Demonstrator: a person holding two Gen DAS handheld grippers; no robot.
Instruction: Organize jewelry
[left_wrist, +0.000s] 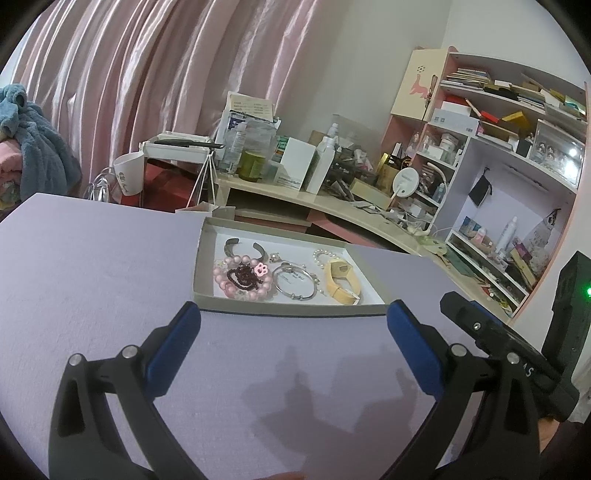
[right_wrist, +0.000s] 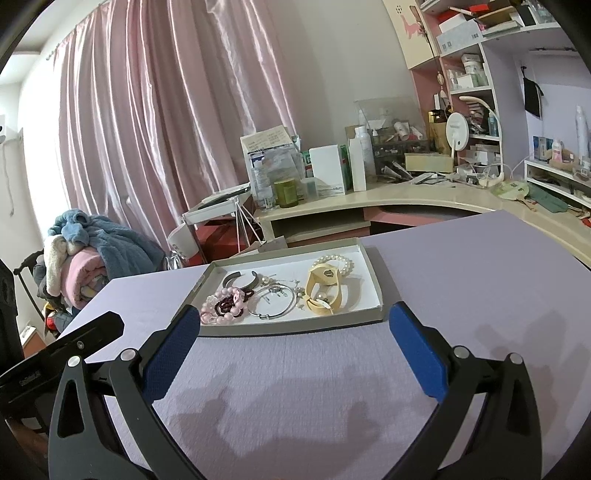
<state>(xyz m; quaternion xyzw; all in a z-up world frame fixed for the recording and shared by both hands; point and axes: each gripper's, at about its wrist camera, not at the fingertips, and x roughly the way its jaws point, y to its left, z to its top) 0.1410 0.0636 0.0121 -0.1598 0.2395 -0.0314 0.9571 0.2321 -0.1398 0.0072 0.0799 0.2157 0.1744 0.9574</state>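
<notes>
On a lilac table (left_wrist: 92, 258), my left gripper (left_wrist: 293, 317) hovers with its blue pads (left_wrist: 171, 347) spread wide, holding nothing. Just beyond them sits a shallow grey tray (left_wrist: 207, 236) of jewelry: a pink bead bracelet (left_wrist: 236, 282) at its left (a dark beaded strand lies over it), a black open cuff (left_wrist: 245, 247) behind, a silver bangle (left_wrist: 294, 284) in the middle, a cream strap bracelet (left_wrist: 341, 282) and a pearl strand (left_wrist: 325, 254) at right. My right gripper (right_wrist: 295, 319), equally wide open and empty, faces the same tray's near edge.
</notes>
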